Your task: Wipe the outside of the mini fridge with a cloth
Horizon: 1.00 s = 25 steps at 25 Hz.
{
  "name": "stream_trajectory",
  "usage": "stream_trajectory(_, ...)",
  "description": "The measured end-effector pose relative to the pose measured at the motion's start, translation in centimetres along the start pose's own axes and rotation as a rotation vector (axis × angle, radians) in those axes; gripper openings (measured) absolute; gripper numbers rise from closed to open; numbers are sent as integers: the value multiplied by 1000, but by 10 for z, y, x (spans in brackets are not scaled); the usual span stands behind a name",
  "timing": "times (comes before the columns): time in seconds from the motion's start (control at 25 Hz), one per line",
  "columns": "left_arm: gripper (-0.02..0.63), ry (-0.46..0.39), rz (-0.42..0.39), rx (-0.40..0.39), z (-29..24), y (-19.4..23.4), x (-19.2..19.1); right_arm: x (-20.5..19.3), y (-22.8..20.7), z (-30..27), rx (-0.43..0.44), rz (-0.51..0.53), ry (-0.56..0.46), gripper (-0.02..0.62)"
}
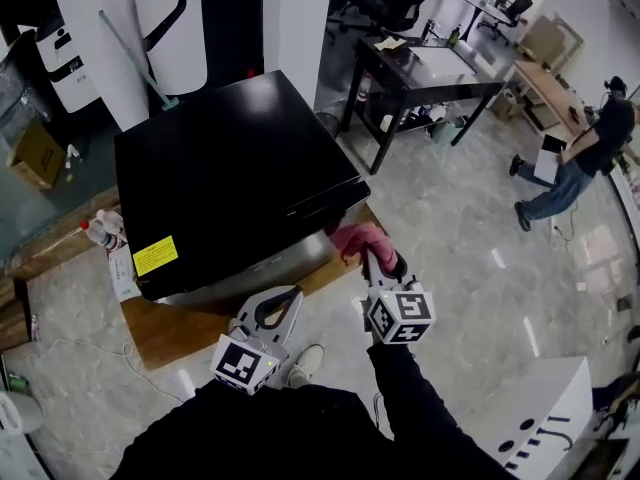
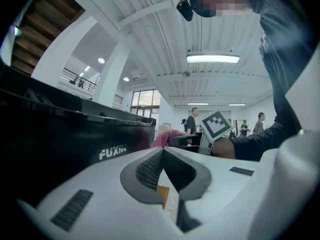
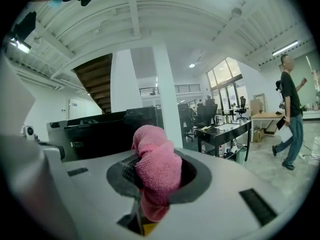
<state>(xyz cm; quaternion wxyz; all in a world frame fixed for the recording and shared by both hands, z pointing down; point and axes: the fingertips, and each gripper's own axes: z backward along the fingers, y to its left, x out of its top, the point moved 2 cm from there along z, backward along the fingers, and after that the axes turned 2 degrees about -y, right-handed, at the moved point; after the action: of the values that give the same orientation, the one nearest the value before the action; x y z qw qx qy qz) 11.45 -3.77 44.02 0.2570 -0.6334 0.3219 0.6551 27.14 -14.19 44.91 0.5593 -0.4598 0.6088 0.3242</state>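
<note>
The black mini fridge stands on a low wooden platform, with a yellow label on its top left corner. My right gripper is shut on a pink cloth, bunched at the fridge's front right corner. In the right gripper view the cloth sticks up between the jaws, the fridge behind it. My left gripper hangs below the fridge's front face, shut with nothing in it. The left gripper view shows the gripper close to the fridge front.
A spray bottle lies left of the fridge on the platform. A black desk stands behind to the right. A person walks at the far right. A white box sits at the lower right. My shoe is by the platform.
</note>
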Motion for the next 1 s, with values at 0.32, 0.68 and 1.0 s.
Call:
stream_trajectory(0.32,6,48,13,10,83,10,-27,-42,97,49,58,23,54,100)
stream_trajectory(0.68,6,59,9,24,173,34,-62,-98,215,70,168,61,121,100)
stream_trajectory(1.0,6,108,5,62,228,68,-112,-174,285,59,198,123,201,100)
